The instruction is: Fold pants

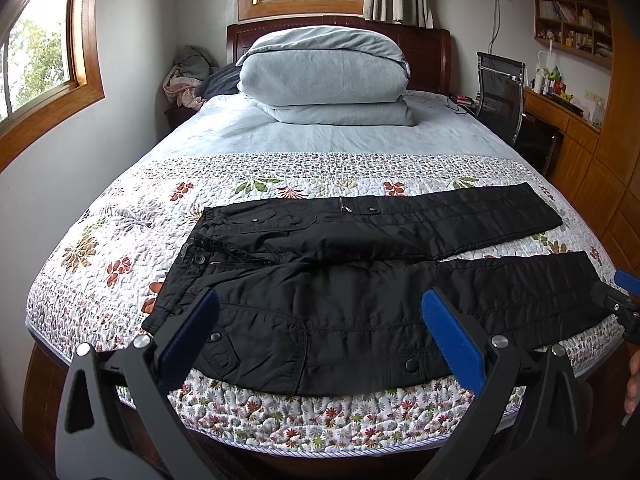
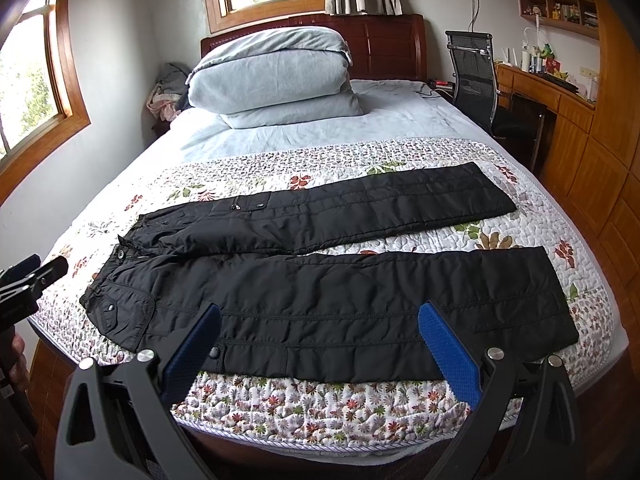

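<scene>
Black padded pants [image 1: 360, 280] lie spread flat across the foot of the bed, waistband to the left, both legs running right and slightly apart. They also show in the right wrist view [image 2: 320, 280]. My left gripper [image 1: 320, 300] is open and empty, hovering above the near leg by the hip pocket. My right gripper [image 2: 320, 316] is open and empty, above the near leg's middle. The right gripper's tip shows at the right edge of the left wrist view [image 1: 624, 300]. The left gripper shows at the left edge of the right wrist view [image 2: 24, 280].
The pants rest on a floral quilt [image 1: 240, 184] over the bed. A folded grey duvet [image 1: 324, 76] sits at the headboard. A black office chair [image 1: 504, 96] and a wooden desk [image 1: 560, 112] stand to the right. The bed's near edge [image 1: 320, 436] is just below the grippers.
</scene>
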A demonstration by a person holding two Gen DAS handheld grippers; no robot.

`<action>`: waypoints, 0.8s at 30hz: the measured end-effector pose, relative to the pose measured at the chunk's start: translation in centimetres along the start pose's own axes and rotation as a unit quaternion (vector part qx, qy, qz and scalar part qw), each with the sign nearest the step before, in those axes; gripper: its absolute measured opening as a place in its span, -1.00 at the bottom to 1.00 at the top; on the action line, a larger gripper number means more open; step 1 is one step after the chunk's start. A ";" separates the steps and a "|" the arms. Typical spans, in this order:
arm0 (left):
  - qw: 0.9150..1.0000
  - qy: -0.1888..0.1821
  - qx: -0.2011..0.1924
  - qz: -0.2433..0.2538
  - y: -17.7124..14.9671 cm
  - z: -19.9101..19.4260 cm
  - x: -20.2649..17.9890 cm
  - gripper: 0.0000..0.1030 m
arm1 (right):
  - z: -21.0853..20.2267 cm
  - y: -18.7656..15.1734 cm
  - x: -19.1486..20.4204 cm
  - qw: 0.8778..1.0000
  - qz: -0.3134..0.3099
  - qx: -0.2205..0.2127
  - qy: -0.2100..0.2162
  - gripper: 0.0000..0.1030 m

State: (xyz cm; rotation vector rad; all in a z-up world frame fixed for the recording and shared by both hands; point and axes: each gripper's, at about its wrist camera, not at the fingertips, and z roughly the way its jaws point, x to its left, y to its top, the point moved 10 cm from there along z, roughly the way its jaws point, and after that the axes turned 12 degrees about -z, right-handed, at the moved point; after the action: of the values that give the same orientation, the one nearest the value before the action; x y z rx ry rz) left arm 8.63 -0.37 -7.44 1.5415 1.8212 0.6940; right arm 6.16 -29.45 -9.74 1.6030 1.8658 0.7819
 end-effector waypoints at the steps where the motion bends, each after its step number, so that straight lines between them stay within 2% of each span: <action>1: 1.000 -0.002 0.002 0.000 0.0 0.2 0.0 0.95 | 0.0 0.1 0.0 1.000 -0.001 0.001 0.000 0.94; 7: 0.999 -0.016 0.030 0.000 1.8 2.6 0.4 0.95 | 0.8 3.1 -2.3 1.000 -0.015 -0.004 -0.005 0.94; 9: 0.999 -0.029 0.038 0.003 3.3 3.7 0.5 0.95 | 1.6 5.0 -4.3 1.000 -0.016 -0.006 -0.008 0.94; 11: 0.998 -0.025 0.055 -0.003 5.1 5.9 1.5 0.95 | 2.8 7.1 -7.0 1.000 -0.018 -0.002 -0.024 0.94; 13: 0.996 -0.024 0.080 -0.023 7.1 8.7 3.1 0.95 | 4.5 9.0 -10.0 0.999 -0.008 0.008 -0.032 0.94; 14: 0.994 -0.019 0.097 -0.039 7.8 10.2 4.2 0.95 | 5.9 10.0 -11.9 1.000 0.009 0.019 -0.022 0.94; 16: 0.986 -0.020 0.141 -0.082 9.3 13.9 6.9 0.95 | 8.5 11.4 -14.8 0.999 0.039 0.037 0.008 0.94; 18: 0.979 -0.017 0.168 -0.115 10.2 16.6 9.1 0.95 | 12.1 12.8 -18.8 0.996 0.069 0.062 0.014 0.94; 19: 0.972 -0.008 0.188 -0.144 10.7 19.0 11.2 0.95 | 13.4 13.2 -20.1 0.995 0.074 0.070 0.015 0.94; 21: 0.962 0.003 0.209 -0.174 11.2 21.9 13.9 0.95 | 17.3 13.8 -23.7 0.991 0.089 0.100 0.009 0.94; 24: 0.939 0.020 0.261 -0.223 11.1 27.0 18.1 0.95 | 22.3 14.1 -27.5 0.988 0.081 0.134 0.000 0.94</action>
State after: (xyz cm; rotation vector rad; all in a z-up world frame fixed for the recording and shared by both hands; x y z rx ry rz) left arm 34.36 19.08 -19.24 1.3337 2.4047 0.0181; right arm 35.64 -53.33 -13.50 1.9405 1.9236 0.6147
